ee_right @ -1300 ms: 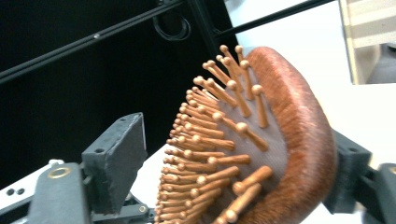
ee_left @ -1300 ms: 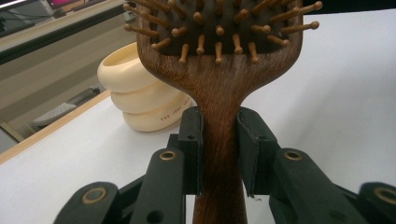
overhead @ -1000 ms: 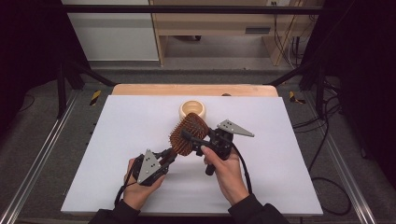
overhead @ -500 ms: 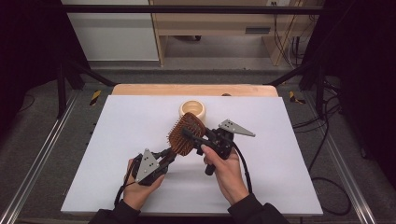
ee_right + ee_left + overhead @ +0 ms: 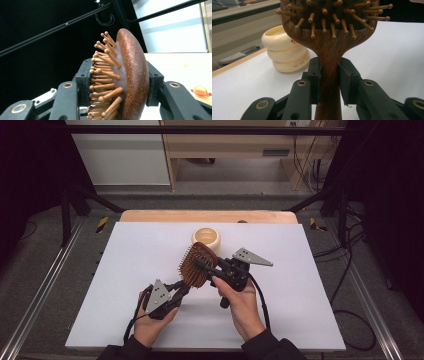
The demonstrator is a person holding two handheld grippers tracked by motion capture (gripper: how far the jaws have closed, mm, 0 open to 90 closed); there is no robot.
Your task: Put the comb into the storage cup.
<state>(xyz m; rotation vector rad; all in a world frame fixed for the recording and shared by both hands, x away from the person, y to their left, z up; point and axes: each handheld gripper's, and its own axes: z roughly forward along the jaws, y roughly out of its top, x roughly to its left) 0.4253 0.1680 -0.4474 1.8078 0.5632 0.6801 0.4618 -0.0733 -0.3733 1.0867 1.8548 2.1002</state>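
The hairbrush (image 5: 198,265), lying lengthwise toward the cup (image 5: 206,238), is gripped at its handle by the left gripper (image 5: 181,287); the right gripper's (image 5: 205,267) jaws, just closing, clamp its head.

A wooden hairbrush (image 5: 197,266) is hovering above the middle of the white desk (image 5: 125,270), bristles up. The left gripper (image 5: 181,289) is clamping its handle; the right gripper (image 5: 206,268), jaws just closing, is gripping its head. A cream bowl (image 5: 206,239) is sitting toward the far edge.
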